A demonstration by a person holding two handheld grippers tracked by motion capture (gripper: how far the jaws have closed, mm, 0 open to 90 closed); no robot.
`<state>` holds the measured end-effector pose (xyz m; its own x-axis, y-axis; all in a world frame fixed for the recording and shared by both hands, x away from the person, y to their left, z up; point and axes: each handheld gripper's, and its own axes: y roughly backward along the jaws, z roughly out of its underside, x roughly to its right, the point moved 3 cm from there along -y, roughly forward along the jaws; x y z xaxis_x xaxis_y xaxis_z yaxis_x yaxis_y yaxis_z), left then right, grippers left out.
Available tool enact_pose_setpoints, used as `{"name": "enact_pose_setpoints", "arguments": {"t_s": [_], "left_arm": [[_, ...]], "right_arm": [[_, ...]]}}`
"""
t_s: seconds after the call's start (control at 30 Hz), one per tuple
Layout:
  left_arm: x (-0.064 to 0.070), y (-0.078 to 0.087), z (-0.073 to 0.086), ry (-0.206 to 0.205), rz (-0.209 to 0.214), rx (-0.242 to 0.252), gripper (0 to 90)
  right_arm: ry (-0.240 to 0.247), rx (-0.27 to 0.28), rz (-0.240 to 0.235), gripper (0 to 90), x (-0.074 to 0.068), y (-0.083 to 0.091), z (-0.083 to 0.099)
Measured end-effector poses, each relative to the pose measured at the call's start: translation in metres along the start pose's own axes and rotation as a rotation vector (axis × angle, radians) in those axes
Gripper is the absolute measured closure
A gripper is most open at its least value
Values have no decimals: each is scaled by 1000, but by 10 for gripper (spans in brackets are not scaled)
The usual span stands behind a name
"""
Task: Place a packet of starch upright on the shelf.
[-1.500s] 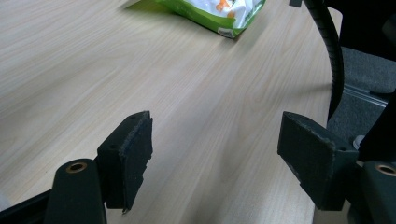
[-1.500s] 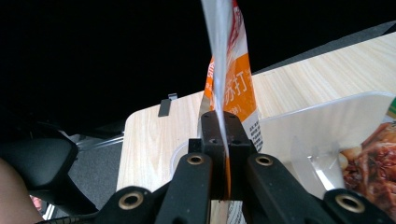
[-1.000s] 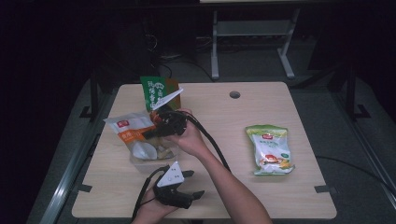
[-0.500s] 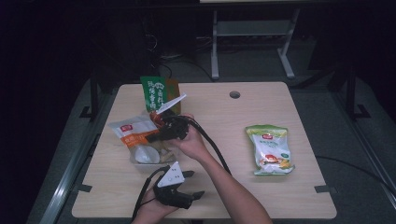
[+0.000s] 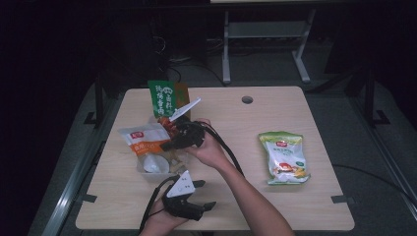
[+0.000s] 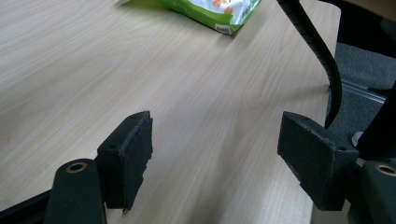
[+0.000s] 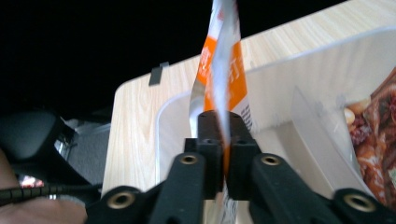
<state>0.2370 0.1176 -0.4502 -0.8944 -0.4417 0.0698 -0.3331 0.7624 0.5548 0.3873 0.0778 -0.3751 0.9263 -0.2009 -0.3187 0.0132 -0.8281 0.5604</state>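
Orange packet [image 7: 223, 79], pinched by right tongs [image 7: 223, 140], over clear tray [image 7: 299, 74].

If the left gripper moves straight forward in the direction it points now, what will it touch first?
Probably nothing soon. The left gripper is open over bare table. The green snack bag lies far ahead, slightly left of the line, so it may be met first, though depth is unclear.

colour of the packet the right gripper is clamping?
Orange and white packet, clearest in the right gripper view.
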Motion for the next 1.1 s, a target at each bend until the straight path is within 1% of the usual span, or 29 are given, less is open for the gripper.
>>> {"name": "enact_pose_setpoints", "arguments": {"t_s": [0.03,0.07,0.2,0.4,0.53,0.57,0.63,0.67,0.83,0.87,0.9,0.93,0.97,1.07,1.1], "left_arm": [[0,0,0,0,0,0,262],[0,0,0,1,1,0,262],[0,0,0,4,2,-1,262],[0,0,0,3,3,-2,262],[0,-1,0,2,3,-2,262],[1,-1,0,5,4,-2,262],[1,-1,0,1,4,-4,262],[1,-1,0,0,4,-3,262],[1,-1,0,6,5,-4,262],[1,-1,0,5,5,-3,262],[1,-1,0,6,6,-2,262],[2,-1,0,6,6,-3,262],[2,-1,0,7,7,-2,262],[2,-1,0,8,8,-2,262],[2,-2,0,4,7,-1,262]], "right_arm": [[0,0,0,872,0,0,0],[10,-15,10,890,0,1,2],[20,-21,17,894,0,1,3],[15,-33,18,897,-1,1,6],[14,-44,29,898,1,1,10],[21,-46,31,898,1,1,11],[12,-52,41,898,1,1,12],[20,-56,43,898,2,1,12],[9,-60,46,898,4,0,15],[3,-54,37,893,4,1,15],[13,-47,34,872,4,1,15],[8,-52,25,807,3,1,15],[10,-59,29,784,3,1,16],[24,-75,25,756,3,1,18],[25,-89,32,767,4,1,19]]}}
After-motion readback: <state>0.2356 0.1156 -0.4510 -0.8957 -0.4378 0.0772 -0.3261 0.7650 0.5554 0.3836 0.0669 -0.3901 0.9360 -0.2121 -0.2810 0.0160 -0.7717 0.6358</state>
